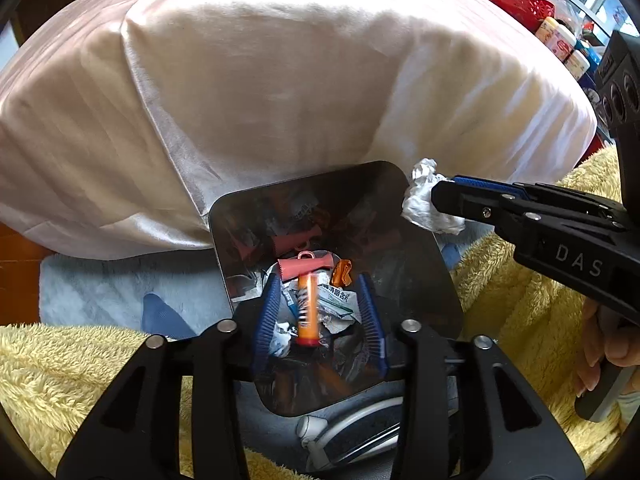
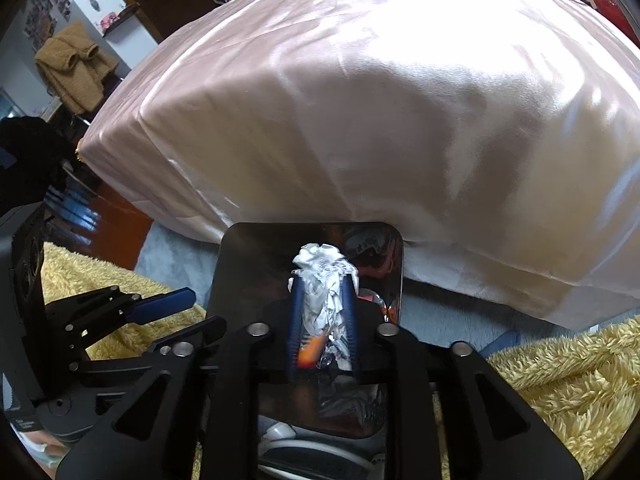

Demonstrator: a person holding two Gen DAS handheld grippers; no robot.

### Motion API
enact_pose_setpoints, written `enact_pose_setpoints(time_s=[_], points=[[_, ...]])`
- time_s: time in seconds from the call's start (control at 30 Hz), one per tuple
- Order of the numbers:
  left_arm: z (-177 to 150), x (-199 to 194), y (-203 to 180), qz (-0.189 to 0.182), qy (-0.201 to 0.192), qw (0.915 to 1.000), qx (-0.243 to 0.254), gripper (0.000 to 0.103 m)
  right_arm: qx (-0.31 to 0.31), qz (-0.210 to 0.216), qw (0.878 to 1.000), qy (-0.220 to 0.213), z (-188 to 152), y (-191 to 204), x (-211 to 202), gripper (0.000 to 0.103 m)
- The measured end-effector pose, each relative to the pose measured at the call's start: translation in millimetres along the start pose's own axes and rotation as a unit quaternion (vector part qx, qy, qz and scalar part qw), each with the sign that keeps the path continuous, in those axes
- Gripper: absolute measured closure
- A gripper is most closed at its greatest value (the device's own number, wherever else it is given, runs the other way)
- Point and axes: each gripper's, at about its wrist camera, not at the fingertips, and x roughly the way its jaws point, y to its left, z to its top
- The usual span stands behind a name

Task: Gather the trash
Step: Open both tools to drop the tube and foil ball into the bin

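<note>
A shiny metal bin [image 1: 420,256] stands below me, holding wrappers, a pink comb and an orange tube [image 1: 307,312]. My left gripper [image 1: 320,312] is open and empty right above the bin's mouth, the tube falling or lying between its fingers. My right gripper [image 2: 323,304] is shut on a crumpled white paper ball [image 2: 320,280] and holds it over the bin [image 2: 248,264]. In the left wrist view the right gripper [image 1: 440,196] comes in from the right with the paper ball [image 1: 420,188] at the bin's far right rim.
A large pink satin-covered bed [image 1: 256,92] rises just behind the bin. Yellow fleece [image 1: 532,296] lies on both sides. A light blue rug [image 1: 100,292] lies under the bin. Jars [image 1: 560,40] stand at the far right.
</note>
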Motion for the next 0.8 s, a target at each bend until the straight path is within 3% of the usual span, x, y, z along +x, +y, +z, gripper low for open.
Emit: enact_pose_setpoints(time_s=[0.1,0.23,0.3,0.53,0.8], points=[[-1,0,2,0.001,0.0,1.0,-0.003,0.061,0.002,-0.005,1.0,-0.007,0,-2,-1,0.047],[-1,-3,4,-0.001,-0.003,1.0,-0.007,0.051,0.007,-0.012,1.0,-0.019,0,-4,-5,0.023],[0,-3,5,-0.002,-0.003,1.0,-0.009,0.047,0.011,-0.014,1.0,-0.026,1,-6,-7,0.018],[3,-6,6,-0.009,-0.006,0.9998,-0.014,0.032,0.026,-0.011,0.999,-0.035,3,-8,-13,0.015],[22,-30,14,-0.008,-0.037,0.9991,-0.02,0.027,0.039,-0.01,0.996,-0.083,25,-11,-46,0.015]])
